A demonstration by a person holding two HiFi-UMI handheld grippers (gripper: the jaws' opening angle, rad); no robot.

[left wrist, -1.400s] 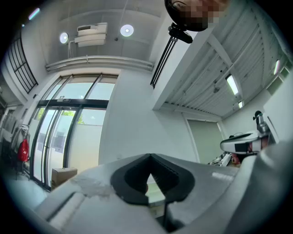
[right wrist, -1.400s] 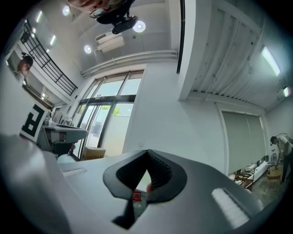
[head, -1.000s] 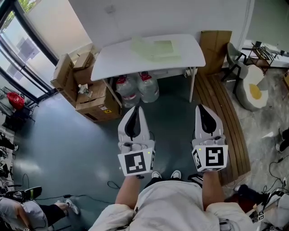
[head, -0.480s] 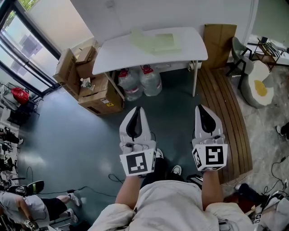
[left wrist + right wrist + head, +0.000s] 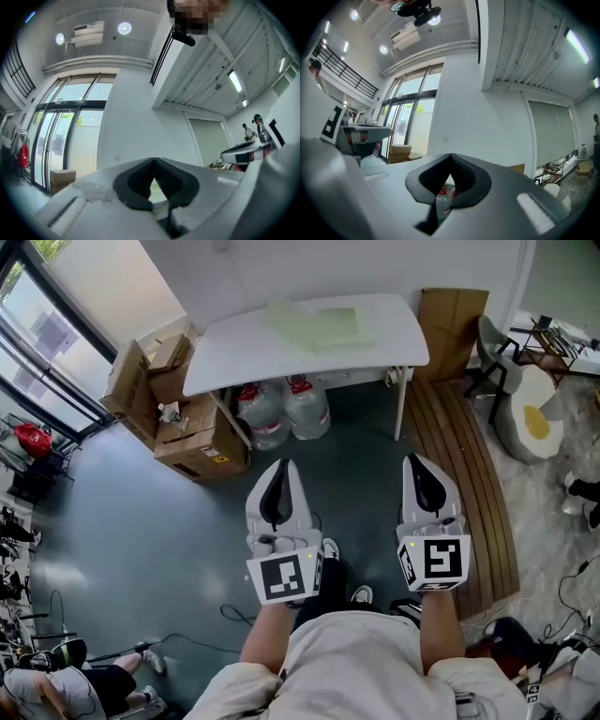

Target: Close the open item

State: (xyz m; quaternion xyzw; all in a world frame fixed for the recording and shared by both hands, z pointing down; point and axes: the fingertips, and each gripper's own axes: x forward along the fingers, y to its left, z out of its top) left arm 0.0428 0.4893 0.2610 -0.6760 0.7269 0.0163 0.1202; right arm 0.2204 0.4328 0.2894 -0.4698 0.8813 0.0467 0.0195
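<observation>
Head view: set above the person, it faced steeply down, well back from the white rectangular table (image 5: 309, 343).
Left gripper view: it rode low on the white plastic left gripper (image 5: 280, 467), faced about level toward the wall behind the table, and its own jaws filled the lower frame.
Right gripper view: it rode on the white plastic right gripper (image 5: 419, 463), on the same heading.
Shared: all three views took in the brown cardboard boxes (image 5: 187, 442) left of the table. The head and right gripper views both took in a clear water jug (image 5: 305, 409) under the table.
</observation>
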